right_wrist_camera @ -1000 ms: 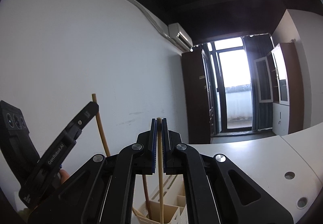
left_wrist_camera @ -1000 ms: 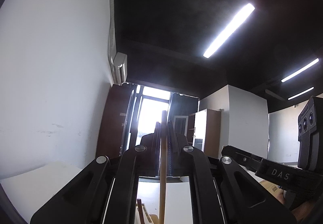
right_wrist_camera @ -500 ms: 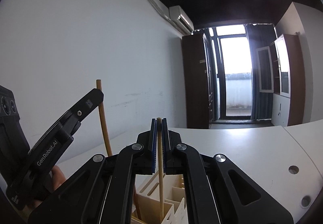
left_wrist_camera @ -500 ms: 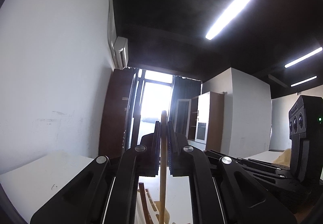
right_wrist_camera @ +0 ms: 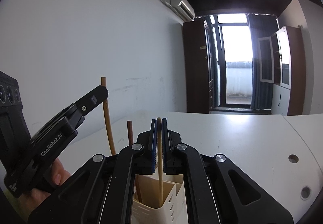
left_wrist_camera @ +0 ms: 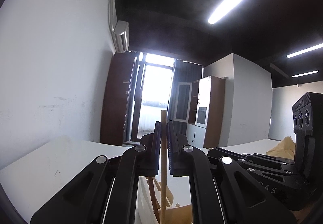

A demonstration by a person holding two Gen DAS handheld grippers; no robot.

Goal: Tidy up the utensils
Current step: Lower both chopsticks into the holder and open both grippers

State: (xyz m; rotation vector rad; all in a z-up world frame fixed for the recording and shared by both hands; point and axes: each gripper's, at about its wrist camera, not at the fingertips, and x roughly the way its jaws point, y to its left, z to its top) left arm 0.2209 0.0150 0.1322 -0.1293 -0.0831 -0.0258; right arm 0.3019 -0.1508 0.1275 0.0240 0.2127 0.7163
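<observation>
Both my tools have sunk toward the cream holder [right_wrist_camera: 161,199] at the frame's bottom, each pinching one upright chopstick, left tool [left_wrist_camera: 164,143] and right tool [right_wrist_camera: 159,139], so the sticks drop straight into its slots.

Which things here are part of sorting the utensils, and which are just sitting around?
Part of the job:
- left gripper, shut on a pale chopstick
- right gripper, shut on another pale chopstick
- cream utensil holder, chopstick ends reaching into it
- dark chopstick already standing in the holder

Lying about:
- white table
- brown paper bag
- wall air conditioner
- cabinets
</observation>
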